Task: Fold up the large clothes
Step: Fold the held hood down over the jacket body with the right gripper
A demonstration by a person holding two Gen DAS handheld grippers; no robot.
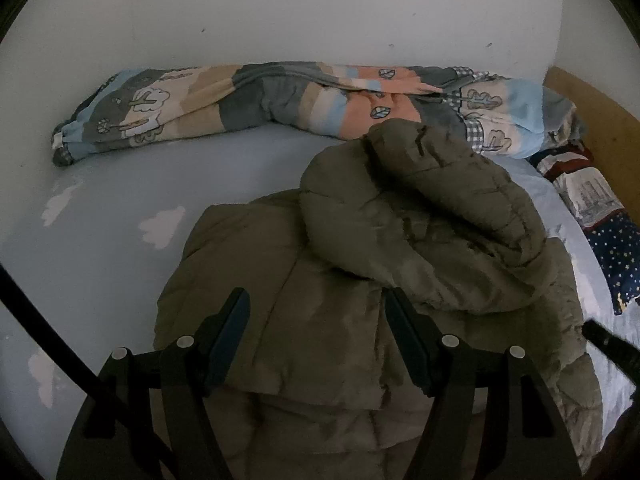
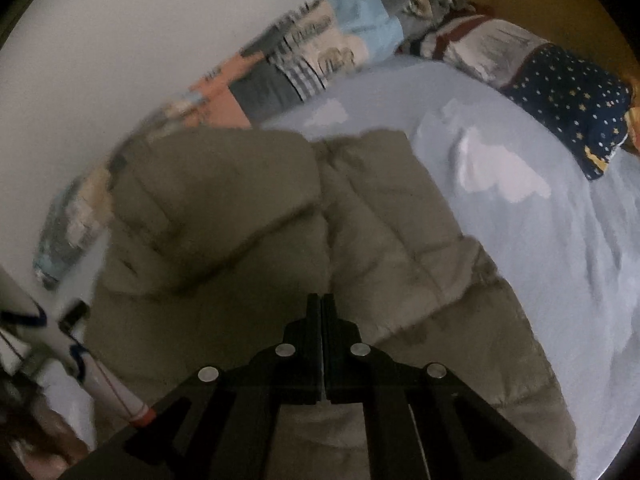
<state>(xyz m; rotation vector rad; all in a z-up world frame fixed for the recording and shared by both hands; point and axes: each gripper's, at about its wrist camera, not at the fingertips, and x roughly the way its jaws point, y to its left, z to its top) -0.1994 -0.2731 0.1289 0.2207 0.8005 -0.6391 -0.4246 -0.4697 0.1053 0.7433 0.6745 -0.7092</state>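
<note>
An olive puffer jacket lies on the light blue bed sheet, with one quilted part folded back over its body. In the left wrist view my left gripper hovers over the jacket's near part. Its jaws stand wide apart and the pads press on nothing. In the right wrist view the same jacket fills the middle. My right gripper is over its lower part, with both fingers together and nothing visible between them. The frame is blurred at its left side.
A rolled patchwork quilt lies along the white wall at the back. A navy star-print pillow and a wooden headboard are at the right. Cloud-print sheet spreads right of the jacket. A dark bar pokes in at the right edge.
</note>
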